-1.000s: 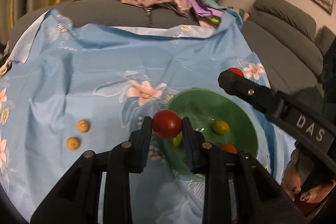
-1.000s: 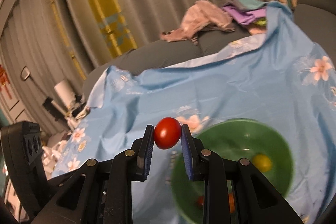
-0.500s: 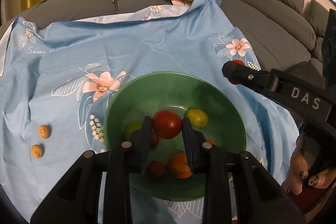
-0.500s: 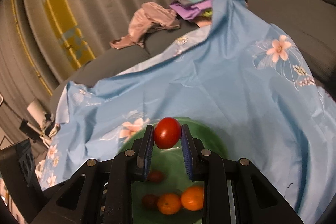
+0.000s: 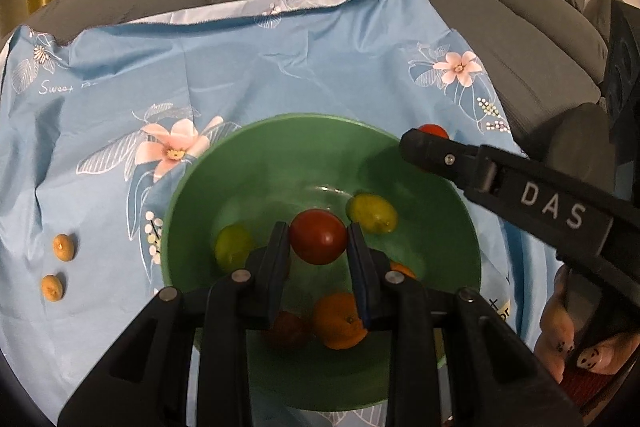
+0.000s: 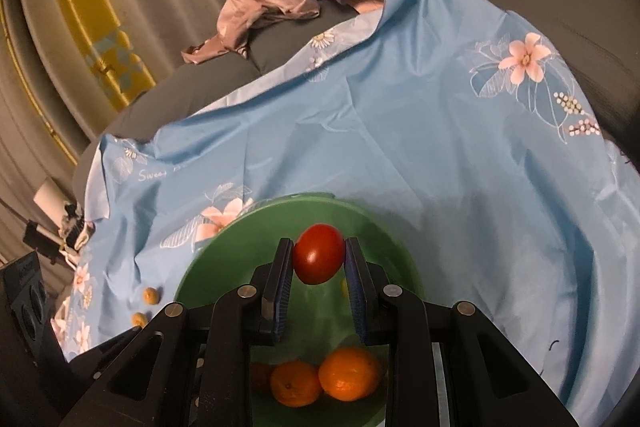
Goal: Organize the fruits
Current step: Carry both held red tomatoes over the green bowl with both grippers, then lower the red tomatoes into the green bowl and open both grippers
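A blue flowered cloth [image 5: 280, 59] is spread over what looks like a sofa seat, probably to keep the fruit clean and stop it rolling off. On it, below and just ahead of both sets of fingers, sits the green bowl [image 5: 188, 187], the collecting place for the fruit, so both hands are poised over its hollow.

The left gripper [image 5: 318, 239] pinches a red tomato [image 5: 318, 237] between its blue fingers [image 5: 278, 247], held above the bowl's middle, in my judgement ready to be let go. The right gripper [image 6: 318, 259] likewise clamps a second tomato [image 6: 319, 253] over the bowl; its tip shows at the far right rim in the left view.

Both tomatoes are small, smooth, glossy and deep red, oval, and gripped across their width. Under the fingers lie two oranges [image 6: 348, 373], a dark red fruit and two yellow-green fruits [image 5: 372, 213]. Well left of the left fingers, outside the bowl, two small tan fruits [image 5: 64, 247] remain on the cloth.
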A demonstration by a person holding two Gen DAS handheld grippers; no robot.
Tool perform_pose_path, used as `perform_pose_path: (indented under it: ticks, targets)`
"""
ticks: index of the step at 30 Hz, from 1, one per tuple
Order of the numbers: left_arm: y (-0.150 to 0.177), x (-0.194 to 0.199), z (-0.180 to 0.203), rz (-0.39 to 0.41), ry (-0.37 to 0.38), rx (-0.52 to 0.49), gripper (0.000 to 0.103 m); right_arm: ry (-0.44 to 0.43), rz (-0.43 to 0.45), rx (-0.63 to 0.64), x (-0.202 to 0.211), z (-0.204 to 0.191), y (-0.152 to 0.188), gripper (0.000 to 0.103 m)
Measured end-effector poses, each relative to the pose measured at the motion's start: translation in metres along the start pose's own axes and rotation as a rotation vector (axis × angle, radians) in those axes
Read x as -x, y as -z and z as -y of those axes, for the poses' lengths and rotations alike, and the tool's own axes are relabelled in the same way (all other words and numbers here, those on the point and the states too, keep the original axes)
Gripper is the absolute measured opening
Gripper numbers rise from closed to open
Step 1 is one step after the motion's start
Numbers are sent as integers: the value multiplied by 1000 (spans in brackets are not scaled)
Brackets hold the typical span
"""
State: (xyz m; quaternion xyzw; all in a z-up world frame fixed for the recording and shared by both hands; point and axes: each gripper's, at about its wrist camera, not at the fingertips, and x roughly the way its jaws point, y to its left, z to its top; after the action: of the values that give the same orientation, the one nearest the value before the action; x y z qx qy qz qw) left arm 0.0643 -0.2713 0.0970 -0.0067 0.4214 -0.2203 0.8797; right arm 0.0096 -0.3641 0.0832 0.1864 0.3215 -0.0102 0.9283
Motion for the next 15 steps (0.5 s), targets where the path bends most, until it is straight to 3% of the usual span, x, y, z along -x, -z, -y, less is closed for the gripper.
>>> perform_pose_path:
  ticks: [15]
  targets:
    - [1, -10, 5, -16, -20, -8, 29, 40, -47, -2, -12, 7, 1, 28]
